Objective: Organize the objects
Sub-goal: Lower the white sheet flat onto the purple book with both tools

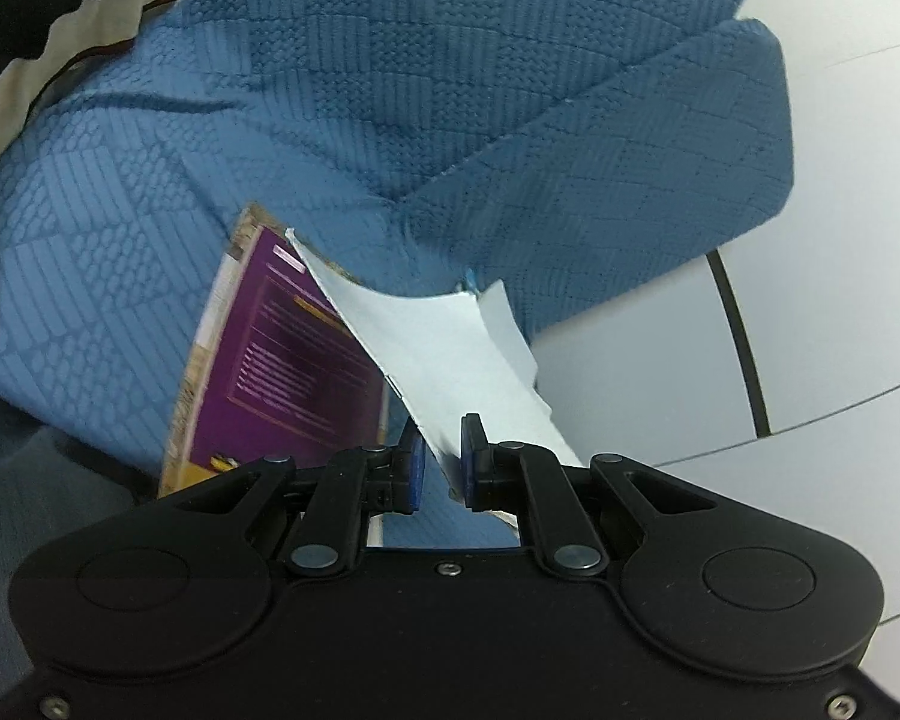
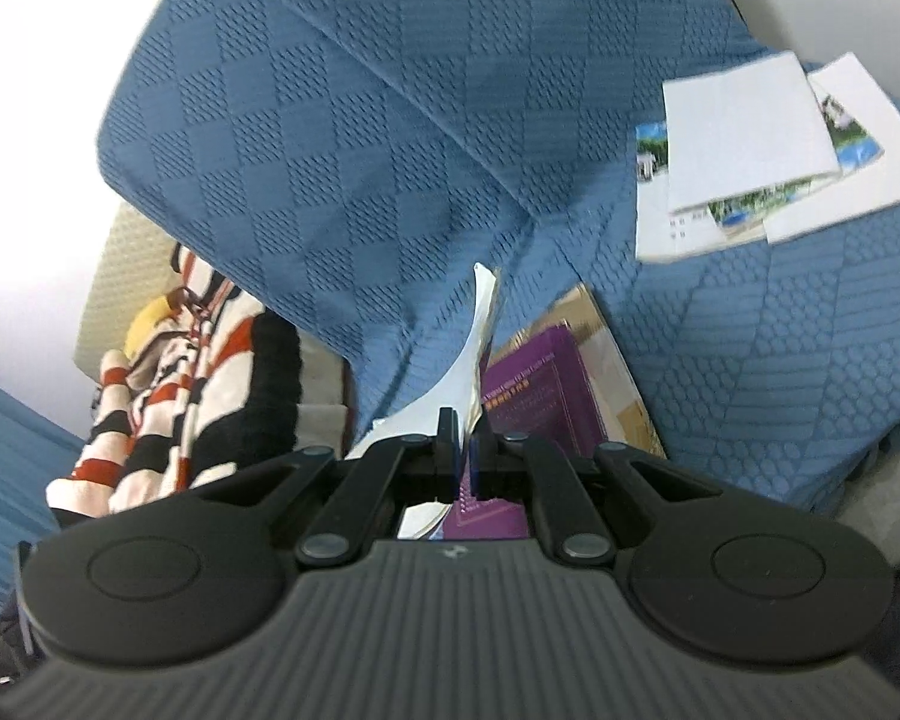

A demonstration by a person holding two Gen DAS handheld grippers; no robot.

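Observation:
My left gripper [image 1: 441, 462] is shut on a white paper sheet [image 1: 444, 348] that curves up from between its blue pads. Behind the sheet a purple booklet [image 1: 282, 360] leans against the blue sofa cover [image 1: 390, 90]. My right gripper [image 2: 467, 441] is shut on the edge of a white sheet [image 2: 471, 354] that bends upward. The purple booklet [image 2: 540, 384] lies just right of it on brown card [image 2: 618, 372]. Several white papers and photo leaflets [image 2: 750, 150] lie spread on the sofa seat at the upper right.
A striped red, black and white plush toy [image 2: 168, 384] lies at the left of the sofa beside a cream cushion [image 2: 114, 276]. White floor tiles [image 1: 840, 300] and a thin black leg [image 1: 741, 348] show at the right in the left wrist view.

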